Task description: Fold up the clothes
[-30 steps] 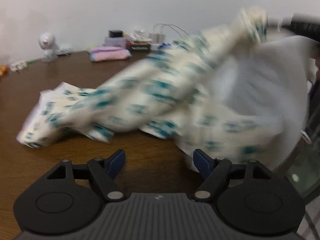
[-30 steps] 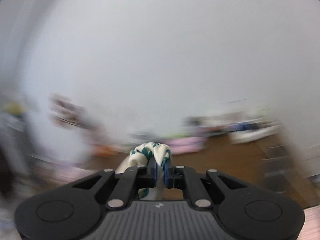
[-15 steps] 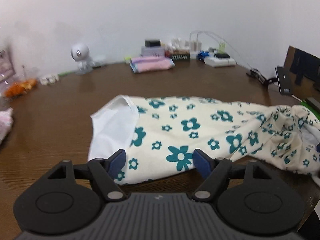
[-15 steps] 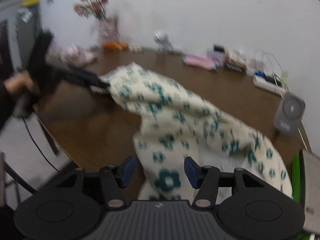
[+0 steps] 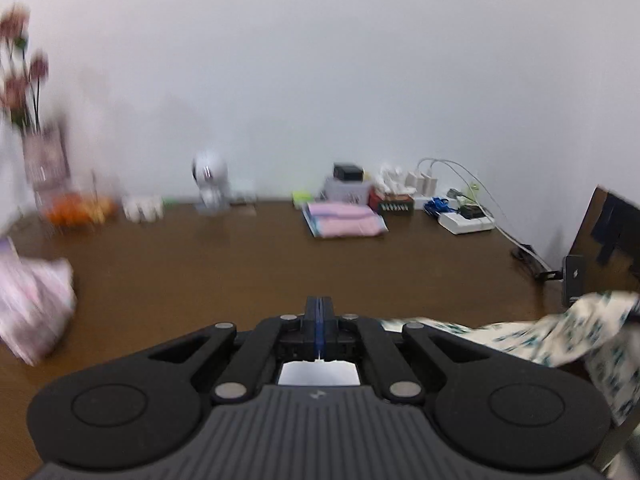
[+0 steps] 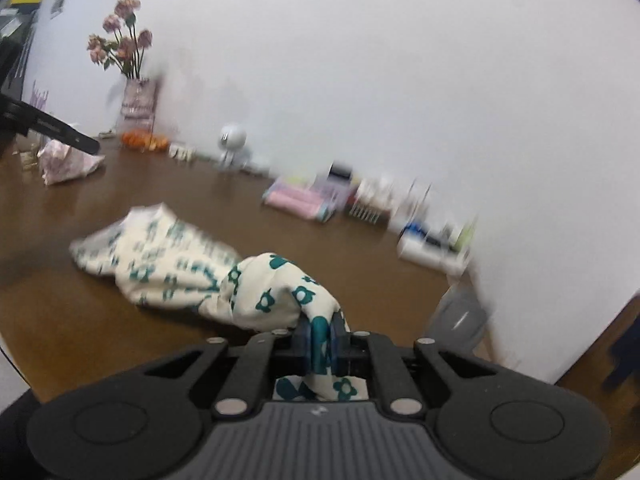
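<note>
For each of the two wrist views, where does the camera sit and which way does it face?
Left wrist: behind the left gripper, shut with nothing visible between its fingers, facing across the brown table to the wall clutter.
Right wrist: behind the right gripper, jaws closing on the floral garment, facing the table obliquely; the left gripper shows far left.
Shared: the garment, white robot figurine, pink folded cloth.

Your left tool [image 5: 319, 312] with jaws pressed together and nothing visibly between them, brown worktop [image 5: 240, 264] ahead, floral garment [image 5: 560, 340] trailing at right, folded pink cloth [image 5: 344, 225] and white robot figurine [image 5: 210, 184] near the wall.
</note>
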`<state>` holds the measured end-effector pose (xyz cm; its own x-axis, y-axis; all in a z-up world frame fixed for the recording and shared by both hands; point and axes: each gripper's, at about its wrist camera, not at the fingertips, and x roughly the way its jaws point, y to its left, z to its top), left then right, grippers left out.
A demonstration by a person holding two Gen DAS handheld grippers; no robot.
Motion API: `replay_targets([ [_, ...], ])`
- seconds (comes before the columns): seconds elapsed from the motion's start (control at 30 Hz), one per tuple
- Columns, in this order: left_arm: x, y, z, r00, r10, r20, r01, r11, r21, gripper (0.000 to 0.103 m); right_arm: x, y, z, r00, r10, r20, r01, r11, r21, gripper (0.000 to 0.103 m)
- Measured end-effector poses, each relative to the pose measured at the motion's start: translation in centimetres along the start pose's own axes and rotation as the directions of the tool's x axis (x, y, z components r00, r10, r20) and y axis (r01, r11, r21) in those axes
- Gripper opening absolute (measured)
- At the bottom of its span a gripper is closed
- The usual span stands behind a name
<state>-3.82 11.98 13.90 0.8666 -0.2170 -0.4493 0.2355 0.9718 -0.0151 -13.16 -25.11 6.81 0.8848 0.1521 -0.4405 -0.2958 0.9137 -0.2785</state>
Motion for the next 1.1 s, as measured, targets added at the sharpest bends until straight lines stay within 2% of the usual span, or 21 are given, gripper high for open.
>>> replay_targets([
  [0.07,-0.2,-1.2,-0.7,0.997,-0.067,-0.039,0.069,0.996,0.056,0.002,0.1,-0.6,0.1,0.999,-0.016,-0.047,0.013,0.998,-0.065,0.007],
  [0.1,-0.2,-2.0,-1.4,0.994,-0.095,-0.059,0.1,0.991,0.092,0.008,0.1,-0.8,0.0,0.997,-0.019,-0.076,0.012,0.995,-0.1,0.008],
  [0.17,0.1,-4.0,-3.9,0.985,-0.136,-0.103,0.152,0.974,0.168,0.039,0.2,-0.5,-1.5,0.985,0.014,-0.173,-0.043,0.986,-0.162,0.011],
  [0.2,0.6,-5.1,-5.3,0.98,-0.145,-0.134,0.17,0.964,0.205,0.059,0.0,-0.4,-2.2,0.983,0.021,-0.185,-0.051,0.985,-0.163,0.018],
  [0.23,1.1,-6.2,-6.7,0.975,-0.149,-0.165,0.187,0.952,0.242,0.06,-0.2,-0.3,-2.8,0.98,0.027,-0.196,-0.06,0.984,-0.165,0.026],
  [0.27,1.8,-7.2,-7.7,0.969,-0.151,-0.196,0.204,0.936,0.288,0.06,-0.4,-0.3,-3.4,0.978,0.034,-0.204,-0.068,0.984,-0.162,0.042],
  [0.3,2.5,-8.2,-8.6,0.962,-0.151,-0.228,0.223,0.915,0.336,0.06,-0.7,-0.4,-3.6,0.98,0.042,-0.193,-0.07,0.987,-0.142,0.051],
  [0.37,3.8,-9.4,-9.9,0.964,-0.116,-0.238,0.207,0.89,0.407,0.065,-0.8,-0.9,-3.7,0.983,0.073,-0.17,-0.085,0.994,-0.066,0.053],
  [0.4,4.5,-10.0,-10.3,0.969,-0.09,-0.229,0.184,0.884,0.43,0.074,-0.6,-1.2,-3.6,0.983,0.093,-0.157,-0.096,0.995,-0.015,0.056],
  [0.43,5.1,-10.2,-10.5,0.971,-0.08,-0.226,0.174,0.884,0.433,0.079,-0.4,-1.4,-3.5,0.983,0.112,-0.144,-0.108,0.994,0.034,0.059],
  [0.5,6.4,-10.3,-10.6,0.964,-0.092,-0.249,0.193,0.886,0.421,0.079,0.9,-1.6,-3.6,0.982,0.135,-0.135,-0.121,0.987,0.108,0.067],
  [0.57,7.5,-10.3,-10.4,0.959,-0.107,-0.262,0.208,0.894,0.397,0.065,2.6,-1.8,-3.8,0.982,0.125,-0.144,-0.103,0.983,0.149,0.067],
  [0.63,8.2,-9.8,-10.0,0.955,-0.112,-0.275,0.209,0.912,0.352,0.023,4.6,-1.9,-4.2,0.981,0.11,-0.162,-0.081,0.98,0.18,0.066],
  [0.67,8.5,-9.5,-9.6,0.953,-0.102,-0.287,0.197,0.924,0.326,0.018,5.4,-1.8,-4.5,0.979,0.11,-0.171,-0.078,0.979,0.187,0.057],
  [0.7,8.8,-8.9,-9.1,0.952,-0.108,-0.287,0.196,0.935,0.296,0.015,6.2,-1.7,-4.8,0.977,0.117,-0.177,-0.083,0.979,0.187,0.046],
  [0.8,7.9,-7.2,-7.9,0.96,-0.123,-0.251,0.178,0.961,0.21,0.006,7.7,-1.3,-5.8,0.974,0.137,-0.18,-0.106,0.979,0.174,0.038],
  [0.9,5.7,-5.7,-6.5,0.978,-0.11,-0.178,0.137,0.979,0.148,0.005,7.0,-0.7,-6.4,0.96,0.214,-0.182,-0.191,0.972,0.14,0.026],
  [0.97,2.7,-4.6,-5.1,0.99,-0.099,-0.097,0.11,0.987,0.115,0.005,5.3,-0.2,-6.9,0.931,0.324,-0.167,-0.318,0.946,0.062,0.029],
  [1.03,-0.4,-3.7,-3.5,0.994,-0.106,-0.033,0.108,0.991,0.073,0.005,2.9,-0.1,-7.2,0.906,0.406,-0.119,-0.413,0.91,-0.034,0.033],
  [1.07,-1.7,-3.4,-2.9,0.994,-0.109,-0.008,0.109,0.993,0.051,0.005,1.7,-0.2,-7.1,0.897,0.433,-0.084,-0.439,0.897,-0.061,0.043],
  [1.1,-3.0,-3.2,-2.2,0.994,-0.112,0.016,0.111,0.993,0.03,0.005,0.9,-0.6,-6.7,0.899,0.437,-0.039,-0.439,0.896,-0.063,0.055],
])
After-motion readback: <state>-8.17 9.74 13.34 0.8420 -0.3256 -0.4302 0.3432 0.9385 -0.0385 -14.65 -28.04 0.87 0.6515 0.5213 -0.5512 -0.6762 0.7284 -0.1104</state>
